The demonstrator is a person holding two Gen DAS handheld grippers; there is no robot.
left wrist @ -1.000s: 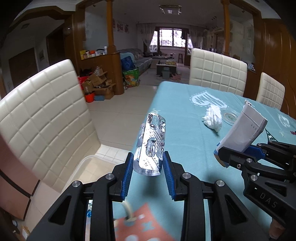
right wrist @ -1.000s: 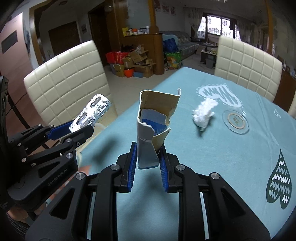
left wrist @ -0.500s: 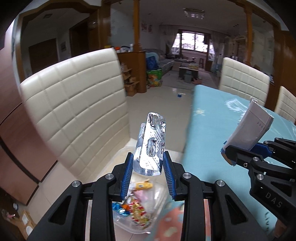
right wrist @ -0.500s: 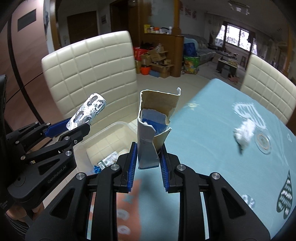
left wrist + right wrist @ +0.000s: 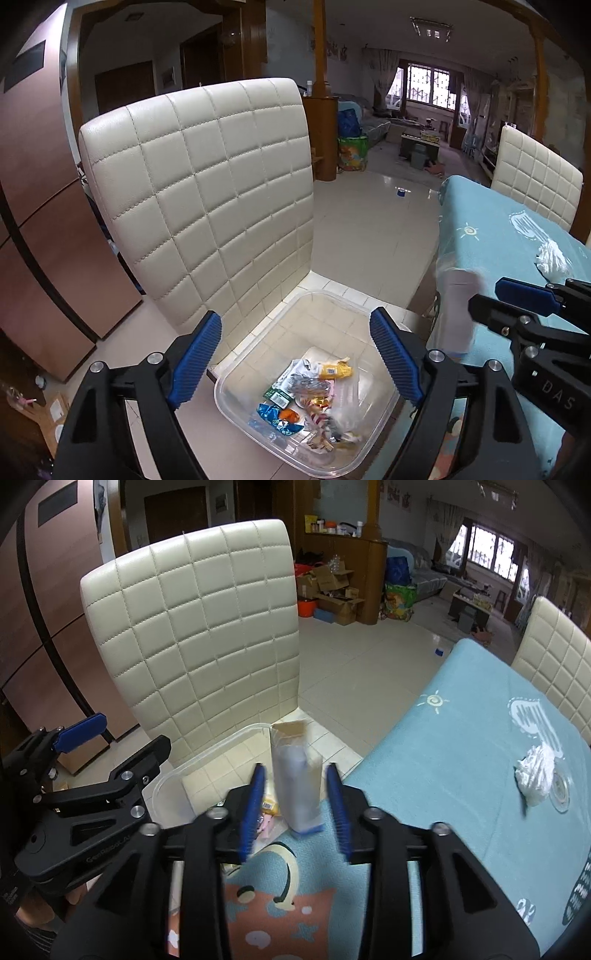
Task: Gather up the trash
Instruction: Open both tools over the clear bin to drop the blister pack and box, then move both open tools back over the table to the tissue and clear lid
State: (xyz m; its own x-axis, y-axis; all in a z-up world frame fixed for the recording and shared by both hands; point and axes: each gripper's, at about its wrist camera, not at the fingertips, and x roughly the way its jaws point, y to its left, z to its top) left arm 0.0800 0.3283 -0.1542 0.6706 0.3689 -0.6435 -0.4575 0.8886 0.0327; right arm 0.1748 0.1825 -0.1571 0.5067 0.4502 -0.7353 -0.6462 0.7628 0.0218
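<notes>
Left wrist view: left gripper jaws stand wide apart, having just been opening, with nothing between the blue pads. Directly below sits a clear plastic bin on the seat of a cream quilted chair; the bin's near half holds mixed trash: coloured wrappers, foil and clear film. The blister pack cannot be picked out for certain in that heap. At the right edge of this view the right gripper enters from the side, and a blurred pale carton shows just left of its fingers, beside the near corner of the table's blue tablecloth. Right wrist view: right gripper jaws have just been opening; the torn carton stands upright but blurred between the pads, with a gap visible on each side, so it is not gripped. It is above the tablecloth's near-left edge, next to the bin's rim. A crumpled white tissue lies on the cloth toward its right edge, touching a clear round coaster. The left gripper shows at the left, spread open and empty.
</notes>
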